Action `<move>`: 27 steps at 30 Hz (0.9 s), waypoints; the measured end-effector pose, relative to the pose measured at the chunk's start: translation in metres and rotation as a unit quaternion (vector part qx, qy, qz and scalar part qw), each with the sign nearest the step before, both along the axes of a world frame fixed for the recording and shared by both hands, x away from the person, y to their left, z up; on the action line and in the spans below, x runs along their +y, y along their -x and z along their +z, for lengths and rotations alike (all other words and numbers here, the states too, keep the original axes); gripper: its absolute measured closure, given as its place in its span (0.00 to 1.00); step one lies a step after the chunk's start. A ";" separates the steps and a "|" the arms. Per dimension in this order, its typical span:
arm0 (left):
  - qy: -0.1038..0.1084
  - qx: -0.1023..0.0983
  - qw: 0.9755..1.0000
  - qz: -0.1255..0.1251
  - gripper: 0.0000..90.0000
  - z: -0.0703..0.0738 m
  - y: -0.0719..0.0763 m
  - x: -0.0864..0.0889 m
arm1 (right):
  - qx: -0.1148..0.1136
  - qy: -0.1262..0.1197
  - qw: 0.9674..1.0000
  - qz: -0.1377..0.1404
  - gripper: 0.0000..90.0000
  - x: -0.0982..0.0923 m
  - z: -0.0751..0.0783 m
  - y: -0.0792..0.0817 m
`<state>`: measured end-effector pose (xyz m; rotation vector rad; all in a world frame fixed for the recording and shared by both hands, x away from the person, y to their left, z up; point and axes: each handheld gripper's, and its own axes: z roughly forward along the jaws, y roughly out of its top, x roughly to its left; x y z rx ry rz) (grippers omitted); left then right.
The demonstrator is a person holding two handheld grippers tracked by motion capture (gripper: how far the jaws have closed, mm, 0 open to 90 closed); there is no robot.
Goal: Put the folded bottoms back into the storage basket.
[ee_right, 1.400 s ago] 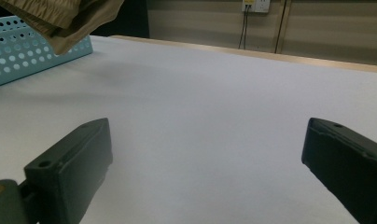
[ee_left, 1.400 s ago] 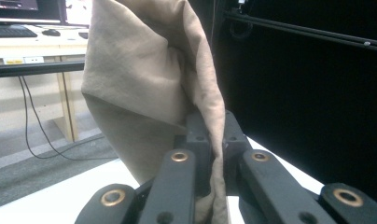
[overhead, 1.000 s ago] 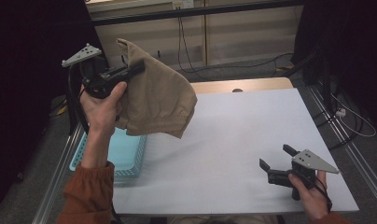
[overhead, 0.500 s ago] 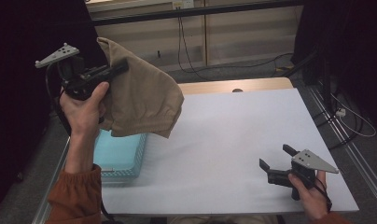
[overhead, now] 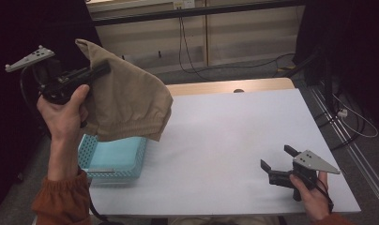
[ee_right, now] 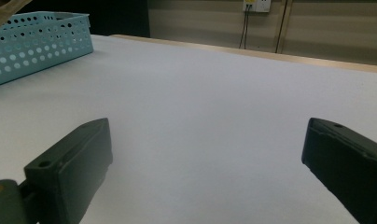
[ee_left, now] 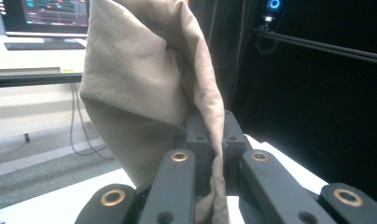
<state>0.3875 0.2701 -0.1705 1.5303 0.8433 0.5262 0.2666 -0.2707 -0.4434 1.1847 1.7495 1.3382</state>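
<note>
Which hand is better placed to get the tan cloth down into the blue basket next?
Left. The left gripper is shut on the tan cloth, which hangs above the blue basket. The right gripper rests open at the table's far side.

The high view looks forward and down over the white table (overhead: 234, 140). Each gripper view sits close behind its own jaws; the right one faces the blue basket (ee_right: 32, 44) at upper left, shared with the high view's lower left (overhead: 113, 161).

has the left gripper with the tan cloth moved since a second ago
Yes. The left gripper, shut on the tan cloth, has drifted left, away from the table's middle and out past the blue basket's left edge.
</note>
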 end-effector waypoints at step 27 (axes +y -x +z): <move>0.003 0.027 0.998 0.063 0.96 -0.015 0.011 0.069 | 0.003 0.002 1.000 0.002 0.02 0.001 -0.001 -0.001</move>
